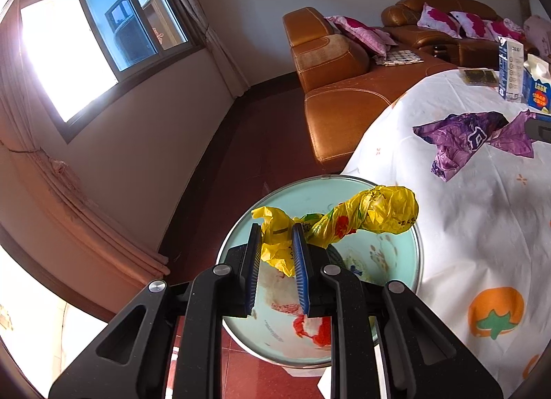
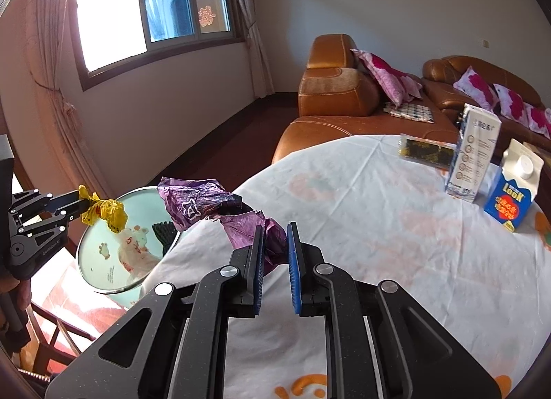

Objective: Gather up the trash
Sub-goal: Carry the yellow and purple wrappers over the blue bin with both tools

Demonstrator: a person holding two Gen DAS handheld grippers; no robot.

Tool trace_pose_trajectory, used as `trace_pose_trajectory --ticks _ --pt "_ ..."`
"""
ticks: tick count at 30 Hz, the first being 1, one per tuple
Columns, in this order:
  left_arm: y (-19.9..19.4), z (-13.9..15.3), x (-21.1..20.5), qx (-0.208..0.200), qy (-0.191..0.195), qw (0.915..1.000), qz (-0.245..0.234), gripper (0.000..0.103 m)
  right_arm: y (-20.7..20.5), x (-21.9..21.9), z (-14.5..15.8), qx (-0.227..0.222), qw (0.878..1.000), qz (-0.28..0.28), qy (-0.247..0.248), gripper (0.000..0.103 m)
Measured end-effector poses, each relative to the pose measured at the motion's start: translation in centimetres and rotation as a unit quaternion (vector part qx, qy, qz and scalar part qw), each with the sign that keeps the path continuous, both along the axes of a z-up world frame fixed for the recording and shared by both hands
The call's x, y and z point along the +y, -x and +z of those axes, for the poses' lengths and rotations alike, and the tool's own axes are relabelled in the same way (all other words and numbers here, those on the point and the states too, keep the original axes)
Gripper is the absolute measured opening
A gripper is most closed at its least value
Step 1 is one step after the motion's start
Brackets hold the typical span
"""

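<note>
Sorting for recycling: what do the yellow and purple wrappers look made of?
Yellow wrapper: thin glossy plastic film, seemingly; it twists and shines. Purple wrapper: crinkled shiny film, perhaps foil-lined plastic; sharp creases catch light.

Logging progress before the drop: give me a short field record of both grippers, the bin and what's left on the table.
left gripper: shut on yellow wrapper, over the bin
right gripper: shut on purple wrapper, over the table edge
bin: open, beside table, litter inside
left on table: two cartons, dark packet
</note>
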State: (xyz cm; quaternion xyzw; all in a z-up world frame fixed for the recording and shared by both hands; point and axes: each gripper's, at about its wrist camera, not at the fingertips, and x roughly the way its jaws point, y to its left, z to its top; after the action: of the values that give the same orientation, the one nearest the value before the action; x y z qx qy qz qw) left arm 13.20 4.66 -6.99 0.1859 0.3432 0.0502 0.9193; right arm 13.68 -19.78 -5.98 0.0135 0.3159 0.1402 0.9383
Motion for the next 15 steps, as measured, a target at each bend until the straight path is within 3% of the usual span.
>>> trace_pose_trajectory --ticks 15 --pt "0.0 -0.4 4.2 0.002 -0.003 0.9992 0.04 0.018 -1.3 5.0 0.5 -0.007 0.999 0.046 0.022 0.014"
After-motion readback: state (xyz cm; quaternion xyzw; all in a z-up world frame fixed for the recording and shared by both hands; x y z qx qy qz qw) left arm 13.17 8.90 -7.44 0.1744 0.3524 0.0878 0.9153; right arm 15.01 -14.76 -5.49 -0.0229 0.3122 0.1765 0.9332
